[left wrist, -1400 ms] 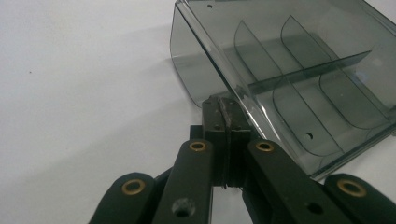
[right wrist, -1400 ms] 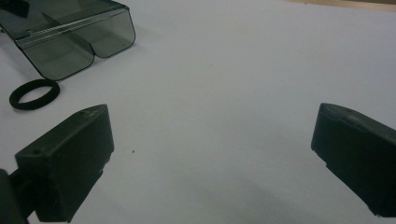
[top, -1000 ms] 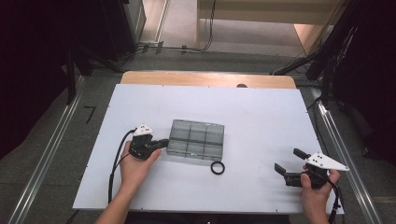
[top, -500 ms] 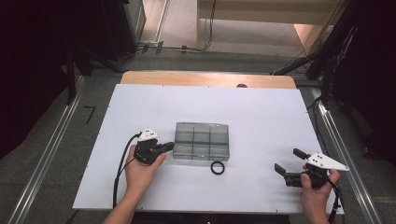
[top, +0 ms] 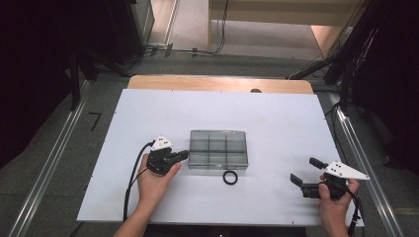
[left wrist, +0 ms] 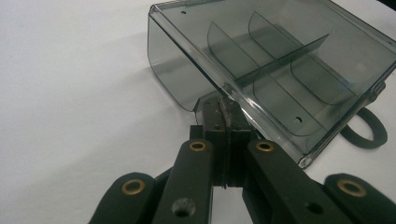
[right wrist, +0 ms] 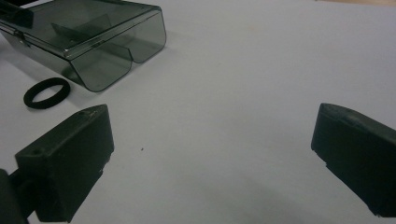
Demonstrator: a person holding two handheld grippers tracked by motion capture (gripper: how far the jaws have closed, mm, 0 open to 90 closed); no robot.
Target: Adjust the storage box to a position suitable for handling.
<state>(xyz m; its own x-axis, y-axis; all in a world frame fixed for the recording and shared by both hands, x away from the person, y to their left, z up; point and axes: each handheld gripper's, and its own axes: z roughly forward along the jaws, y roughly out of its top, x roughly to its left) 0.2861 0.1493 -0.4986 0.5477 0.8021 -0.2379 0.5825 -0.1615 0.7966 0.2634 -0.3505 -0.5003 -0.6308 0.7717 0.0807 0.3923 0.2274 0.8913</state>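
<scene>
Since the earlier frame, the left gripper has shifted rightward along the tabletop with the smoky-grey box, while the right gripper has kept its place. No brand, label or writing can be read on anything. The translucent, lidded box (split by thin dividers into six compartments) lies near the tabletop's middle. The left jaws are pressed together, pinching a small tab at the box's edge. A black ring lies just in front of the box. The right jaws stand spread over bare tabletop, well apart from the box.
</scene>
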